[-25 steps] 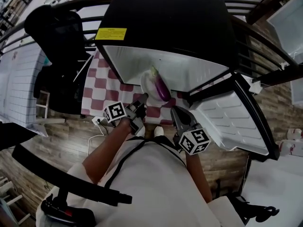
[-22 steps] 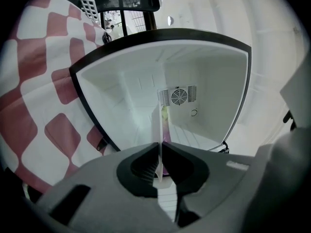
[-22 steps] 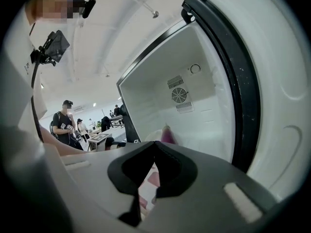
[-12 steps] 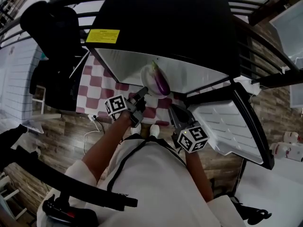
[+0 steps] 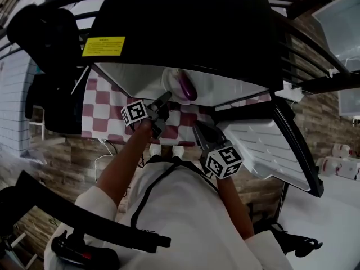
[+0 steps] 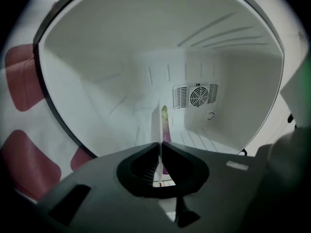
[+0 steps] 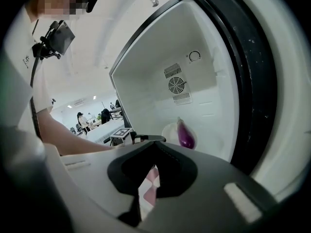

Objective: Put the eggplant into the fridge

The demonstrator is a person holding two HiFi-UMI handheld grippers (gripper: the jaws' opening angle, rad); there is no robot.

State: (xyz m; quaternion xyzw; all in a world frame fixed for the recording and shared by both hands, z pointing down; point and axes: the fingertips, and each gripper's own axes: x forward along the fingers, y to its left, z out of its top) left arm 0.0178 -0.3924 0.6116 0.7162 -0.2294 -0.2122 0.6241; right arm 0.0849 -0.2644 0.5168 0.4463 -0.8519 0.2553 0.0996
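Note:
A purple eggplant (image 5: 186, 86) lies on a white plate (image 5: 170, 83) just inside the open black fridge (image 5: 185, 27). My left gripper (image 5: 163, 99) is shut on the plate's near rim and holds it level in the fridge's white cavity. In the left gripper view the plate (image 6: 159, 123) shows edge-on between the jaws of the left gripper (image 6: 159, 147), with the eggplant (image 6: 166, 125) just behind it. My right gripper (image 5: 198, 128) hangs shut and empty in front of the fridge's opening. The right gripper view shows the right gripper (image 7: 151, 148), the eggplant (image 7: 185, 134) and the plate (image 7: 170, 130).
The fridge door (image 5: 270, 145) stands swung open at the right. A red-and-white checked cloth (image 5: 104, 103) lies under the fridge. A black chair (image 5: 45, 35) is at the left. A fan grille (image 6: 195, 96) sits on the fridge's back wall.
My left gripper has carried the plate with the eggplant forward, deeper into the fridge. The right gripper has hardly moved.

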